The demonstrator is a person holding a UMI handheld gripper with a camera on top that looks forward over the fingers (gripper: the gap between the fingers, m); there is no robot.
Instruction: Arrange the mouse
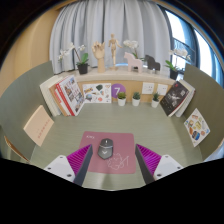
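A small grey mouse lies on a pink mouse mat on the pale green desk. It rests on the mat's near left part, next to a faint printed drawing. My gripper is open, and its two fingers with magenta pads stand wide apart at either side of the mat's near edge. The mouse sits between the fingers and slightly ahead of their tips, closer to the left one, with a gap on both sides. Nothing is held.
Books and cards lean along the desk's far and side edges. Small potted plants stand at the back, with wooden figures and more plants on the window sill before a curtain.
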